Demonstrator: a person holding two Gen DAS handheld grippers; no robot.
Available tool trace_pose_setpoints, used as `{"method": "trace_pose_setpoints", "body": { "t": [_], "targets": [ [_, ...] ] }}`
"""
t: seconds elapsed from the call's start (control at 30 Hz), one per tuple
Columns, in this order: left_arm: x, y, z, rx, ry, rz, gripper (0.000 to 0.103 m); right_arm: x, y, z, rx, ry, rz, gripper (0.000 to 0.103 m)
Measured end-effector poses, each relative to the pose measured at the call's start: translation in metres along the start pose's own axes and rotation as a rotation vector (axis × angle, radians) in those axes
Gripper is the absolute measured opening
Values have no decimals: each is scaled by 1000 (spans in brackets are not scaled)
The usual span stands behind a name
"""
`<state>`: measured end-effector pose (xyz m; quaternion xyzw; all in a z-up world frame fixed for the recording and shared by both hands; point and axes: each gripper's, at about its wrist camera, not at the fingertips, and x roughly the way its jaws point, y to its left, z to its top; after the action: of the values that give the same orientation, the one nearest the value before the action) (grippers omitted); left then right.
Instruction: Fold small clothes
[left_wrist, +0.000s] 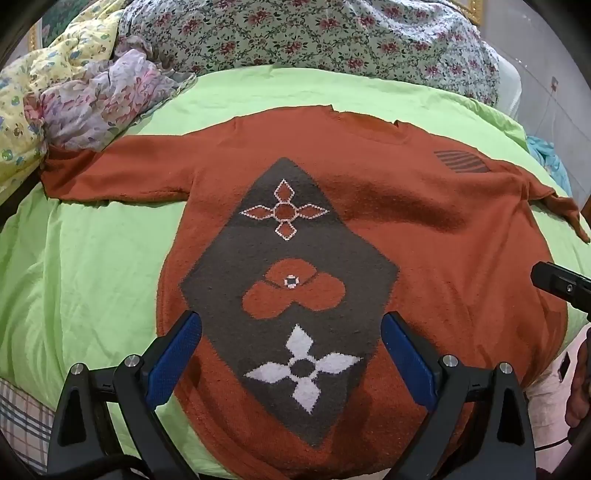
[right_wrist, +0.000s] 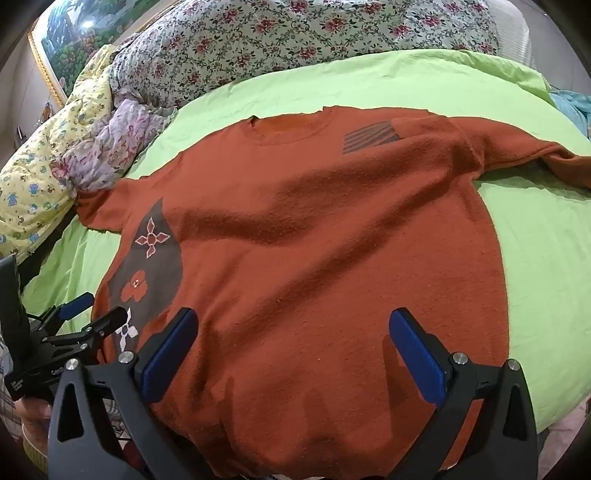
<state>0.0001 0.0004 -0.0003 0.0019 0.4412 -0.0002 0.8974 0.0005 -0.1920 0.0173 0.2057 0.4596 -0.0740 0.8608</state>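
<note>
- Rust-orange knit sweater (left_wrist: 424, 229) lies spread flat, front up, on a bed covered by a lime-green sheet (left_wrist: 85, 280); its neckline points away from both grippers and its hem is nearest them.
- Left gripper (left_wrist: 291, 336) hangs over the lower left part of the sweater, jaws spread wide and holding nothing; the grey diamond panel (left_wrist: 236, 258) with its white flower (left_wrist: 303, 367) shows between its blue pads (left_wrist: 173, 360).
- Right gripper (right_wrist: 293, 332) hangs over the lower middle of the sweater, jaws likewise wide apart with only orange knit between them; whether the tips touch the cloth cannot be told.
- Ahead and to the left of the left gripper, one sleeve (left_wrist: 118, 173) stretches out flat; ahead and to the right of the right gripper, the other sleeve (right_wrist: 524, 147) runs toward the bed's edge.
- Beyond the sweater, a floral quilt (left_wrist: 314, 40) is bunched up, with a yellow patterned blanket (left_wrist: 22, 122) and a crumpled pink-flowered cloth (left_wrist: 99, 99) heaped at its left.
- No container appears in either view.
</note>
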Motion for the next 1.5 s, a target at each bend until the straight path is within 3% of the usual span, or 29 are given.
{"method": "trace_pose_setpoints", "body": {
  "t": [0.5,0.83,1.5],
  "targets": [
    [3,4,-3,-3,4,-3,98,0,5,0,2,17,-1,103],
    [5,1,-3,1,5,-1,98,-2,0,-4,-17,-46,-1,103],
    [7,-1,-5,1,9,0,98,0,3,-3,-18,-52,2,103]
  ]
}}
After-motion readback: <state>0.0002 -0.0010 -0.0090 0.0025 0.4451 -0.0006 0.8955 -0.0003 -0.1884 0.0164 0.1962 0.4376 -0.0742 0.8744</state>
